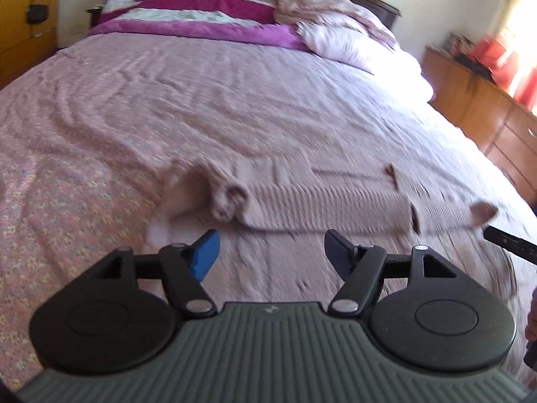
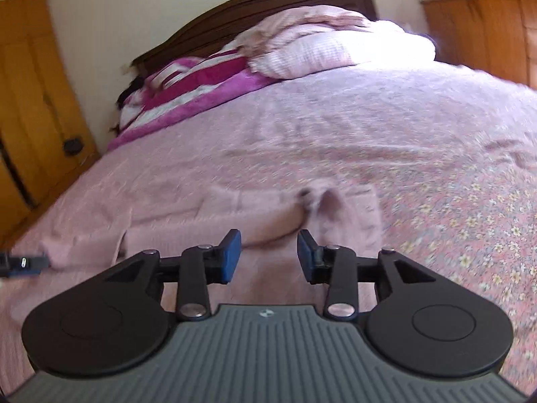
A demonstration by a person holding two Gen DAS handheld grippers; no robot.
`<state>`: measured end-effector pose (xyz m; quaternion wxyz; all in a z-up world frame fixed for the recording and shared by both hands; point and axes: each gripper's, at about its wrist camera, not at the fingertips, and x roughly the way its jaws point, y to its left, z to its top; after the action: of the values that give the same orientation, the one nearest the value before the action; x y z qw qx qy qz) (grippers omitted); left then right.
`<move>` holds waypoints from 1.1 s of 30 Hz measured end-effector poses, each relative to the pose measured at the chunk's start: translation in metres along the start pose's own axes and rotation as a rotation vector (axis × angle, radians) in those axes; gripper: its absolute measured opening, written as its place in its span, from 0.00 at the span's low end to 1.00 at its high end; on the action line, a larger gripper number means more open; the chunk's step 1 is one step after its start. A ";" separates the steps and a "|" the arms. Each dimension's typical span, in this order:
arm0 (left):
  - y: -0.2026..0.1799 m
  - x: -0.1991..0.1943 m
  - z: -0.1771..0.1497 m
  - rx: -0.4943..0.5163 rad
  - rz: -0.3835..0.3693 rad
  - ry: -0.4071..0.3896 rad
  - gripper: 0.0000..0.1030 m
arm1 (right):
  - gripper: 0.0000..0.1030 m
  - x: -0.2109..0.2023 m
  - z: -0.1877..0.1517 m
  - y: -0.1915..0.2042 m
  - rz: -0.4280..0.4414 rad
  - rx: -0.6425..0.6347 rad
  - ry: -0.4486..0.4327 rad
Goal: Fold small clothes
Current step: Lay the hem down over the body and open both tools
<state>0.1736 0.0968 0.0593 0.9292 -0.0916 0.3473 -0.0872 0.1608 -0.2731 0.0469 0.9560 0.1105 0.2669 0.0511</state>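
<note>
A small pale pink knitted garment [image 1: 302, 198] lies spread on the pink bedspread [image 1: 201, 100], with a bunched part at its left end. My left gripper [image 1: 272, 252] is open and empty, just short of the garment's near edge. In the right wrist view the same garment [image 2: 255, 215] lies ahead of my right gripper [image 2: 269, 255], which is open and empty above its near edge. The other gripper's finger shows at the right edge of the left wrist view [image 1: 510, 243] and at the left edge of the right wrist view [image 2: 23, 263]. Both views are motion-blurred.
A magenta and white striped blanket [image 1: 188, 16] and a pale pink pillow [image 1: 352, 43] lie at the head of the bed by a dark headboard [image 2: 268, 10]. A wooden dresser [image 1: 486, 107] stands right of the bed, wooden doors [image 2: 30, 100] left.
</note>
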 end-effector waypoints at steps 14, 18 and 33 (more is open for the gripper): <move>-0.014 0.044 0.013 0.149 0.111 -0.040 0.68 | 0.44 0.055 0.013 0.048 -0.024 -0.226 0.085; -0.006 0.050 0.025 0.103 0.115 -0.062 0.68 | 0.44 0.069 0.026 0.048 -0.037 -0.216 0.073; 0.010 0.037 0.036 0.053 0.113 -0.063 0.68 | 0.44 0.056 0.032 0.042 -0.023 -0.146 0.041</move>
<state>0.2256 0.1023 0.0600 0.9452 -0.0500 0.3201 -0.0409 0.2237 -0.2298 0.0552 0.9564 0.0365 0.2832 0.0615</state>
